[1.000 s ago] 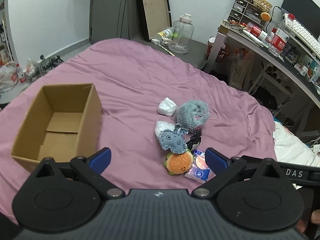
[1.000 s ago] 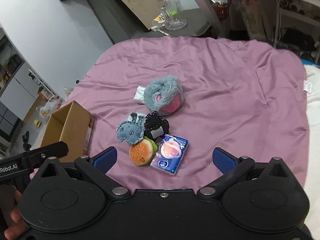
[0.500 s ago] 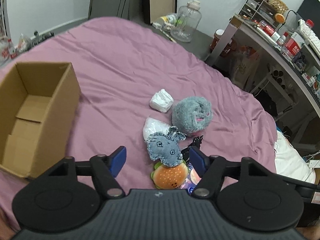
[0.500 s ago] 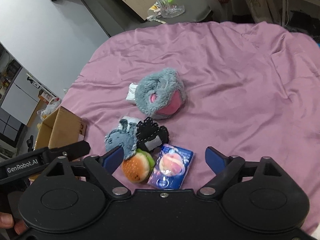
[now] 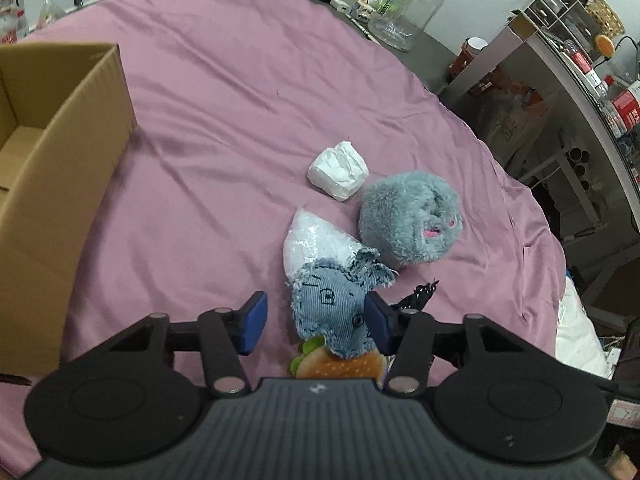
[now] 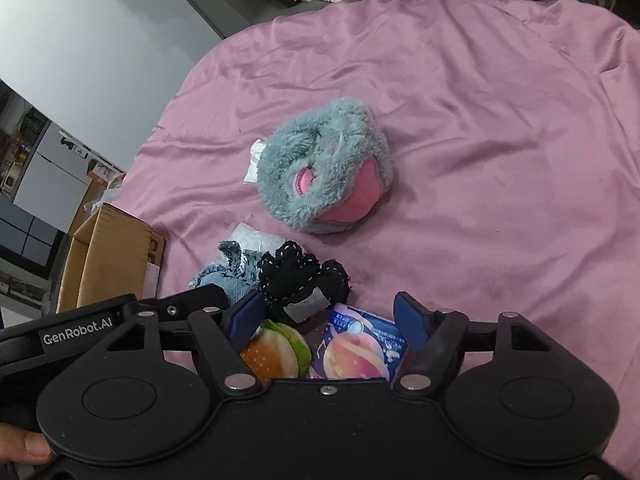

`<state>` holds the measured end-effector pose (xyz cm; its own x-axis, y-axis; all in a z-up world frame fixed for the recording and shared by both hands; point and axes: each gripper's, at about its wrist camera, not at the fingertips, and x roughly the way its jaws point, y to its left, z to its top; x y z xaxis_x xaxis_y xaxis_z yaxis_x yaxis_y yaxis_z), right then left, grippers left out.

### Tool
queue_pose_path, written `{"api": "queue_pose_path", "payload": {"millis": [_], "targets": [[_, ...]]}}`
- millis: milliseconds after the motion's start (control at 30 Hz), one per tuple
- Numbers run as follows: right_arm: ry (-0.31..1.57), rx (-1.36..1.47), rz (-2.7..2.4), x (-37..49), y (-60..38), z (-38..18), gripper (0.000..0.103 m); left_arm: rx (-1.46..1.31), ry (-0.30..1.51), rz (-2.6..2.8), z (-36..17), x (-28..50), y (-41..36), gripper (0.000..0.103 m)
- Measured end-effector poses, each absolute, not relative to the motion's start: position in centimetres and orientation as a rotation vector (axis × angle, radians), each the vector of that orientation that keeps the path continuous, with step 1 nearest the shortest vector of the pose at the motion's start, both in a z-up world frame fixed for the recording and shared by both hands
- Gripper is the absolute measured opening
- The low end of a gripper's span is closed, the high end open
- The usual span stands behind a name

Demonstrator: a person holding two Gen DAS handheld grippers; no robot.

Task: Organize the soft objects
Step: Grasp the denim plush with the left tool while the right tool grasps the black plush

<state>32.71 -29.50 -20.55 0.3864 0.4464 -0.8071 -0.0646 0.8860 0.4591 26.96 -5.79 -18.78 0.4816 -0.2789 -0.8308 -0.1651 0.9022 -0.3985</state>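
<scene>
A pile of soft things lies on the purple bedsheet (image 5: 240,100). My left gripper (image 5: 316,322) hangs low over a denim animal toy (image 5: 332,308), which sits between its closing jaws; the right pad touches its edge and the left pad stands clear. A burger plush (image 5: 340,366) peeks out beneath. My right gripper (image 6: 328,320) is closing over the burger plush (image 6: 276,350), a black stitched toy (image 6: 300,280) and a blue tissue pack (image 6: 360,348), gripping none of them. A grey furry plush (image 6: 324,172) lies farther off. The open cardboard box (image 5: 60,160) stands at left.
A folded white packet (image 5: 338,170) and a clear bag (image 5: 316,244) lie by the grey plush (image 5: 410,220). Beyond the bed are a large water jug (image 5: 406,8) and a cluttered desk (image 5: 560,60). White bedding (image 5: 576,332) borders the right side. A thumb (image 6: 28,446) grips the handle.
Both grippers have come down and closer to the pile, and both pairs of jaws have narrowed. The denim toy now sits between the left jaws; the box has slid to the frame's left edge.
</scene>
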Motion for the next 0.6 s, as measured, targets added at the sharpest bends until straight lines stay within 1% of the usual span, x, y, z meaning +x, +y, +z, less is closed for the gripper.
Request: {"api": "queue_pose_path", "payload": {"millis": [100, 133, 167, 233, 267, 333, 400, 500, 567, 600], "targets": [[1.142, 0.396, 0.344, 33.0, -29.4, -21.1, 0.067, -0.523, 1.077, -0.092, -19.3, 27.2, -5.6, 0.039], [1.145, 0.398, 0.347, 33.1, -29.3, -21.2, 0.064, -0.536, 1.077, -0.098, -19.5, 27.3, -5.6, 0.033], [1.148, 0.400, 0.350, 33.2, -29.2, -21.4, 0.061, -0.543, 1.077, -0.103, -19.5, 27.3, -5.6, 0.030], [1.153, 0.399, 0.353, 33.3, -29.1, -21.6, 0.058, -0.552, 1.074, -0.109, -19.5, 27.3, -5.7, 0.027], [1.152, 0.397, 0.354, 33.4, -29.0, -21.6, 0.053, -0.553, 1.072, -0.115, -19.5, 27.3, -5.8, 0.024], [1.149, 0.390, 0.360, 33.5, -28.7, -21.6, 0.048, -0.552, 1.060, -0.128, -19.2, 27.2, -6.1, 0.021], [1.153, 0.387, 0.354, 33.8, -28.4, -21.8, 0.047, -0.544, 1.045, -0.138, -18.9, 27.1, -6.2, 0.019], [1.158, 0.357, 0.344, 34.0, -27.8, -22.1, 0.039, -0.531, 1.024, -0.137, -18.6, 27.0, -6.0, 0.017], [1.152, 0.335, 0.338, 34.1, -27.4, -22.0, 0.032, -0.525, 1.008, -0.132, -18.3, 26.8, -5.8, 0.016], [1.149, 0.326, 0.331, 34.0, -27.3, -21.9, 0.030, -0.525, 1.000, -0.130, -18.2, 26.7, -5.6, 0.016]]}}
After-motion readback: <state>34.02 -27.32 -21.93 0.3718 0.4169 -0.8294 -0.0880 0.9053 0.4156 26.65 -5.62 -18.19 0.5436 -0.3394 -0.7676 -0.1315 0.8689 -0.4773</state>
